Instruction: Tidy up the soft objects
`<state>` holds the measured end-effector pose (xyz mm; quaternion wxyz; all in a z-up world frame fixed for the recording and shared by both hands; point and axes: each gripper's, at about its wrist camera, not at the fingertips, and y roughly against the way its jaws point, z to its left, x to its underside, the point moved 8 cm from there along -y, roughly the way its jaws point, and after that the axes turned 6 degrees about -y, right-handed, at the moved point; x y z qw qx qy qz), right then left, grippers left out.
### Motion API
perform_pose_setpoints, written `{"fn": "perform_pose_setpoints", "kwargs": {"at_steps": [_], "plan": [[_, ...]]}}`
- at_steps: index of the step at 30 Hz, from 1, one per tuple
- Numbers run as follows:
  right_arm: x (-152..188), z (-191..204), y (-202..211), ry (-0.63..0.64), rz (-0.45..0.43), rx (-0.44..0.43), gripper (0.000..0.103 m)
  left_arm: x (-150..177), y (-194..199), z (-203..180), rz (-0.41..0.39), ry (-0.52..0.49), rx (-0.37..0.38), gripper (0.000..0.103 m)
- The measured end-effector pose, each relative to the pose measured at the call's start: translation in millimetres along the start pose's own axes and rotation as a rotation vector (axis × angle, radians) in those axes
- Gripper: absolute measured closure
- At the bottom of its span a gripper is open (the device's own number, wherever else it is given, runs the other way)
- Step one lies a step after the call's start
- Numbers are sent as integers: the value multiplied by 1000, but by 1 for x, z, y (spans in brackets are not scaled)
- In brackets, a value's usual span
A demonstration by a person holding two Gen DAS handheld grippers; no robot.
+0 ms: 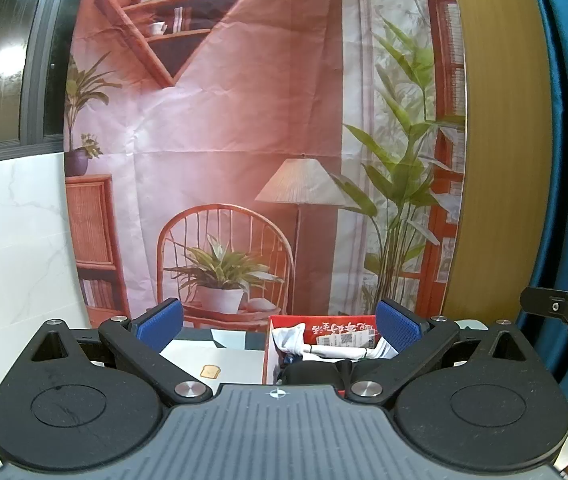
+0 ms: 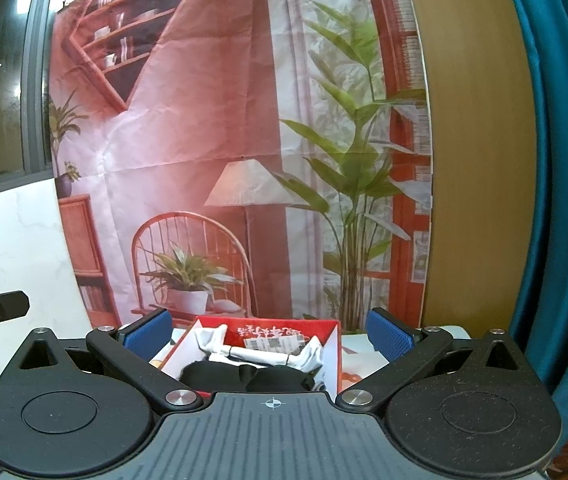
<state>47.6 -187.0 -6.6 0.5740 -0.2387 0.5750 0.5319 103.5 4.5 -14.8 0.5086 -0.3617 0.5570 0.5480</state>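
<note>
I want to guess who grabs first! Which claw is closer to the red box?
Right, I think, though it's close. The right claw points straight at the red box; from the left claw the box sits off to its right.

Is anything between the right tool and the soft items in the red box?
Nothing visible. The right tool is open, with the red box of white cloth and black cloth directly ahead.
</note>
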Motion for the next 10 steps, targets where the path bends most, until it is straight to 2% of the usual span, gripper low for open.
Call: {"fn": "perform_pose_setpoints", "kwargs": {"at_steps": [10], "plan": [[0, 0, -1, 0, 1, -1, 0, 2, -2, 3, 2, 7, 3, 0]]}}
